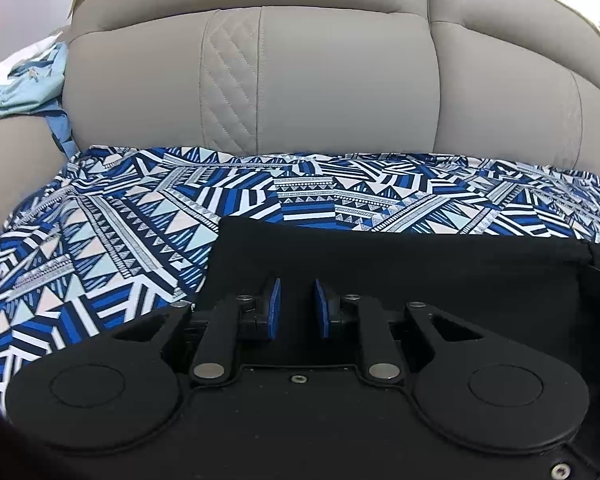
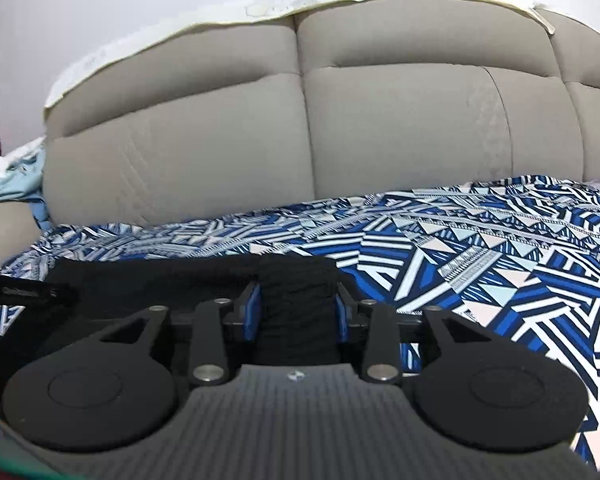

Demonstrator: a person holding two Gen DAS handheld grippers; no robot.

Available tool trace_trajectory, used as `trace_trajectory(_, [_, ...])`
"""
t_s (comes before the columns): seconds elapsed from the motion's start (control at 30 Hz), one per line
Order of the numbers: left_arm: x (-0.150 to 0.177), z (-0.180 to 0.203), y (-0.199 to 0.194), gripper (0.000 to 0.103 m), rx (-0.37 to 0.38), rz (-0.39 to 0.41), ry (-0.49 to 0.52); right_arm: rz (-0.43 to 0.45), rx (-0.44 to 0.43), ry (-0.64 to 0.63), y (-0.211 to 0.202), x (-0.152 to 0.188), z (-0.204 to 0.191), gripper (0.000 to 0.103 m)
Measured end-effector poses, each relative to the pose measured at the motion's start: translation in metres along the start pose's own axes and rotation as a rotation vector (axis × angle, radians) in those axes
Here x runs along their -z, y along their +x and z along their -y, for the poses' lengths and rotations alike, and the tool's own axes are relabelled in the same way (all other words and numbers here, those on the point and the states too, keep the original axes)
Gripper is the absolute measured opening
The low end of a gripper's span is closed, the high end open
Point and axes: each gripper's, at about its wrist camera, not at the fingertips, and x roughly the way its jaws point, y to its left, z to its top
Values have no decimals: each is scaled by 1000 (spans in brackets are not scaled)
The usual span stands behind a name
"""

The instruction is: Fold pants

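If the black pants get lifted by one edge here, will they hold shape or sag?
The black pants would probably sag: they lie limp and flat on the patterned sheet. A bunched fold already sits between the right gripper jaws, so the cloth likely gathers easily.

Home bedroom, padded beige headboard (image 2: 300,128), patterned blue bedsheet (image 1: 120,220)

Both wrist cams sat low and close over the patterned bedspread (image 1: 120,216), facing the grey headboard (image 1: 320,80), left one more square-on, right one angled, and both caught the black pants (image 2: 296,300) up close.
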Motion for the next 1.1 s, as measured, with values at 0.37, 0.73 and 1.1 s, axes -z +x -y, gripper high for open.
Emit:
trace_trajectory(0.37, [-4,-50,-22,37,-44,-29,-62,-111,-32,57,13,-5,27,77])
trace_trajectory(0.73, [-3,-78,11,43,156,-145,-268,-201,-177,108,26,-11,48,68])
trace_trajectory(1.1, [-12,-87,32,61,260,-139,-336,-234,-300,209,29,-11,64,48])
